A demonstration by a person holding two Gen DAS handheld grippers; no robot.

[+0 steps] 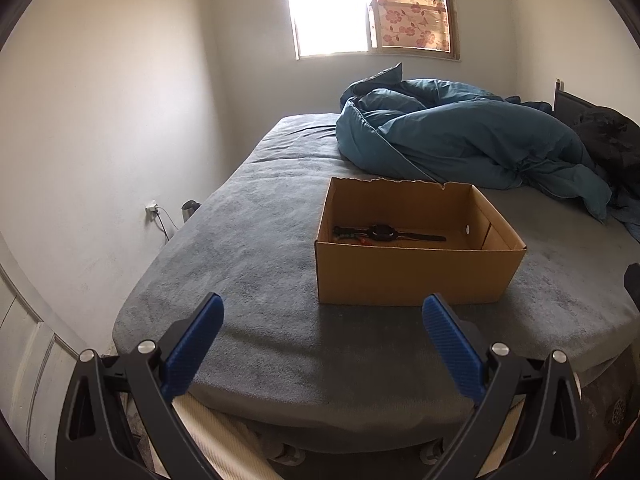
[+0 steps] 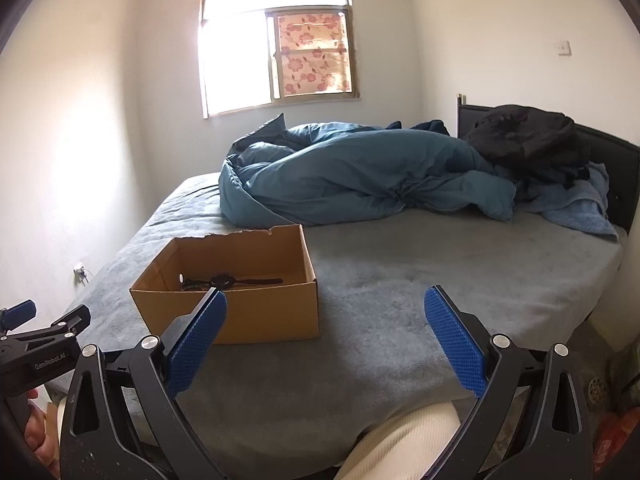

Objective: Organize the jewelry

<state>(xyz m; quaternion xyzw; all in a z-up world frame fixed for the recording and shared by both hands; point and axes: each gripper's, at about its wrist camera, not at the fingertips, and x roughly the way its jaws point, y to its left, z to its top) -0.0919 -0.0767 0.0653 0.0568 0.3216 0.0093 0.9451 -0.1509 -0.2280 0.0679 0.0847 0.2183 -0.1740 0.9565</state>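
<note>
While both tools are held wide open and empty at the bed's near edge, the left tool (image 1: 322, 308) is aimed straight at the cardboard box (image 1: 408, 280); the right tool (image 2: 325, 300) is offset rightward. Inside, a black wristwatch (image 1: 386, 233) lies crosswise beside beaded jewelry (image 1: 347, 236).

Both wrist views look from the foot of the bed (image 1: 280, 280) toward the window (image 2: 276, 56), near the cardboard box (image 1: 412, 276), which both share; the left view sits closer, the right view to the box's right.
</note>
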